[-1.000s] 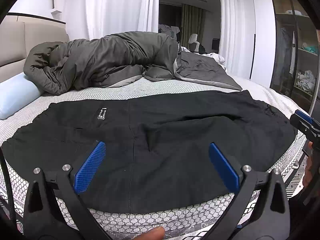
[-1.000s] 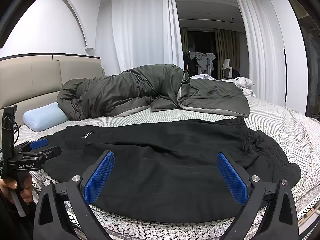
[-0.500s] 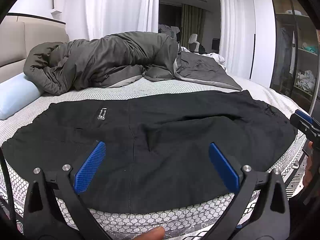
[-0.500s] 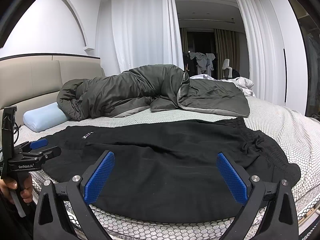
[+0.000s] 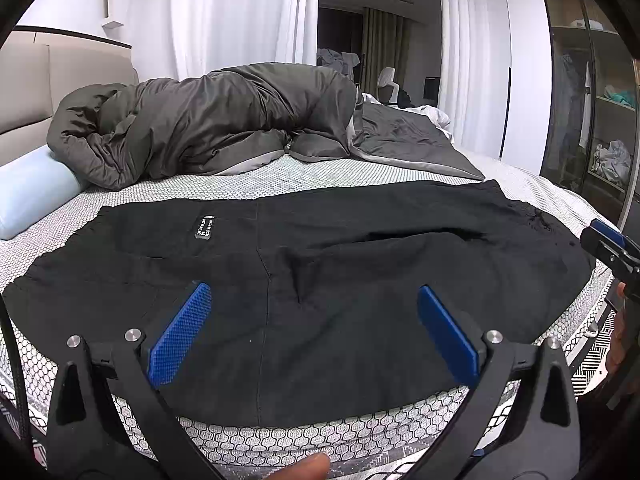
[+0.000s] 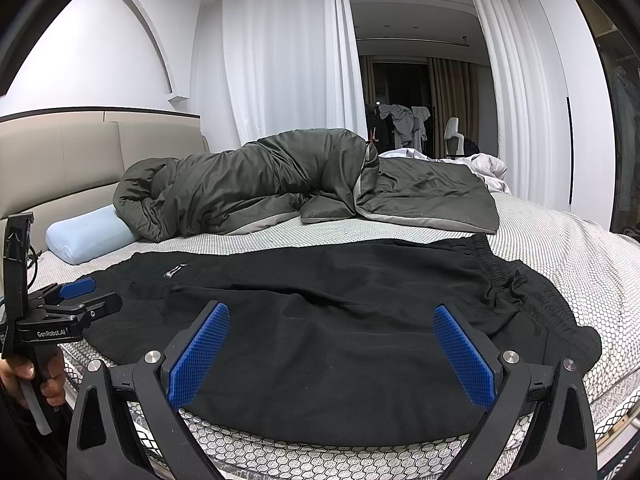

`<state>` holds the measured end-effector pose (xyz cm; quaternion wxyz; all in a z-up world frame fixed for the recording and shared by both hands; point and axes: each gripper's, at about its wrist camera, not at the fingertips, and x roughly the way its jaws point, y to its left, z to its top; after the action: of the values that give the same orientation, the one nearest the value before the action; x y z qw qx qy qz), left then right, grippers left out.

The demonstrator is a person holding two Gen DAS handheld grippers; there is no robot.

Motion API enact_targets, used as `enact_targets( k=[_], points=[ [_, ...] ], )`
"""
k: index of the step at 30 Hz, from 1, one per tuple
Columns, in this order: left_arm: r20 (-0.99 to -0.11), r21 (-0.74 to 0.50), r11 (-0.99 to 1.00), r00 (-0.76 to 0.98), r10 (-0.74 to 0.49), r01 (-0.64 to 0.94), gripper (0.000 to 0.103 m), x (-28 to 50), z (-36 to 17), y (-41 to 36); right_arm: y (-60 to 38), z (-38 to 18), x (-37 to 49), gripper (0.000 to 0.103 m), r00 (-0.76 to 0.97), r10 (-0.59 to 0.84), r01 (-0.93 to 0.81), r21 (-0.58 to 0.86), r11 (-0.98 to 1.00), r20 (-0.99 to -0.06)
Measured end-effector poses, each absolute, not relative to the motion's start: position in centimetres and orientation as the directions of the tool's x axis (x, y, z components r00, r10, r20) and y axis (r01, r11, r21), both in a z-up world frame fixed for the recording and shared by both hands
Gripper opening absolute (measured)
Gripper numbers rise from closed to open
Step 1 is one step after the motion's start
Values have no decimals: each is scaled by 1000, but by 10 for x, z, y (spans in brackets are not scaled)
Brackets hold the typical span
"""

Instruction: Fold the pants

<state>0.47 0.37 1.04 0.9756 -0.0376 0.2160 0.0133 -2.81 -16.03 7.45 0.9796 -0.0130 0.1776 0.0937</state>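
Note:
Black pants [image 5: 320,280] lie spread flat across the near part of the bed, a small label [image 5: 204,227] on the left half and the gathered waistband [image 6: 520,280] at the right. My left gripper [image 5: 314,340] hovers open just off the bed's front edge, nothing between its blue pads [image 5: 180,340]. My right gripper [image 6: 330,356] is open as well, over the pants' near hem. In the right wrist view the left gripper [image 6: 76,304] shows at the far left, held by a hand [image 6: 20,372].
A dark grey duvet [image 5: 216,120] is bunched along the back of the bed, beside a light blue pillow [image 5: 32,192]. The mattress [image 5: 280,440] has a honeycomb cover. A headboard [image 6: 60,152] stands left, a wardrobe [image 5: 592,120] right, white curtains behind.

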Motion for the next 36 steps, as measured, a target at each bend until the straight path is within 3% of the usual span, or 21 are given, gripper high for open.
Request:
enact_targets(
  k=[17,29,36],
  points=[
    [-424,-65,997,906,14,-46,103,-3,20,5,-161,74,-28,103,913,175,-188,3,982,-368],
    [-497,-60,997,868,11,-47,103,11,10,4,-169,65,5,103,812,196,-209,40,977,-550],
    [-517,-40,999,856,-1,-23,103,28,3,-8,-148,64,25,103,781,181,-274,-68,959,-597]
  ],
)
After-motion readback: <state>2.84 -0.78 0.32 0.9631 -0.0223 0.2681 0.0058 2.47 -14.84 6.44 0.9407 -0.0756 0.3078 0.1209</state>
